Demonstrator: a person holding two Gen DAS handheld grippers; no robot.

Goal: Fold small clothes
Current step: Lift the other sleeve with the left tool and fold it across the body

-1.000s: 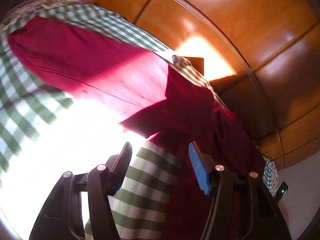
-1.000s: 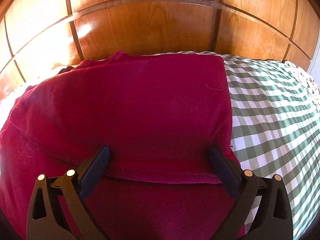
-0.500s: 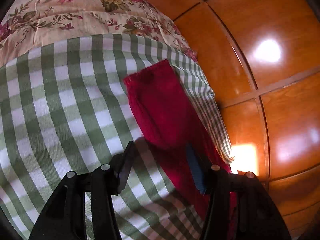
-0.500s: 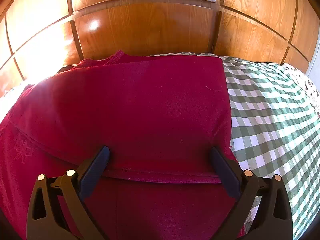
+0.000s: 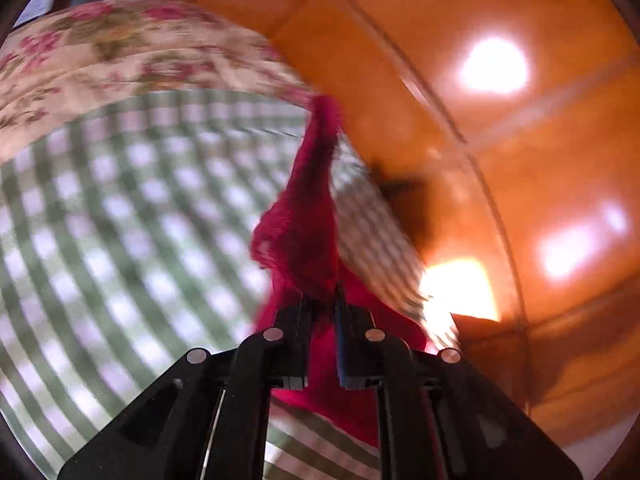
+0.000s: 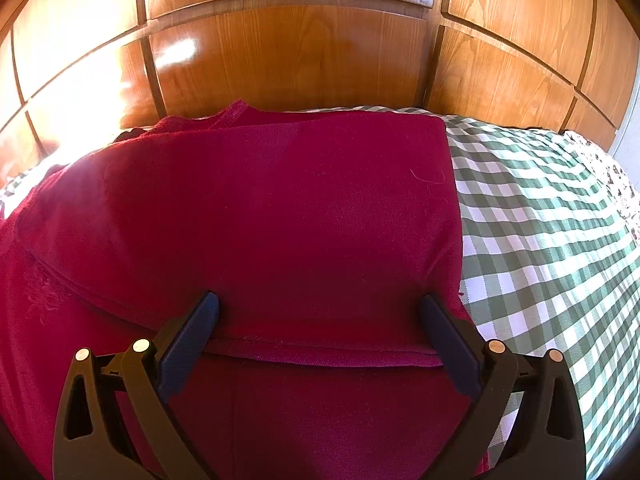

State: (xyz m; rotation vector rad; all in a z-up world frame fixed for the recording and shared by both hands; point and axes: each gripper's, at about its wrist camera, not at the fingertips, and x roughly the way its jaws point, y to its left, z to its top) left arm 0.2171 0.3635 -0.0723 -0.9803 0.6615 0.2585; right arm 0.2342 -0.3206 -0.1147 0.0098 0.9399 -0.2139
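No readable writing. Left tongs [image 5: 322, 300] just closed, now pinching red garment [image 5: 304, 216] sleeve, lifted off checked bedspread [image 5: 120, 208]; earlier flat. Right tongs [image 6: 320, 320] wide open, unmoved, over folded garment on bed, gripping nothing.

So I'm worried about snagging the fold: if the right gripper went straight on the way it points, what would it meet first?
Probably the red garment. The right gripper points down at it with jaws wide open, straddling the folded layer's hem. Depth is unclear, but the cloth fills the line well before the wooden headboard.
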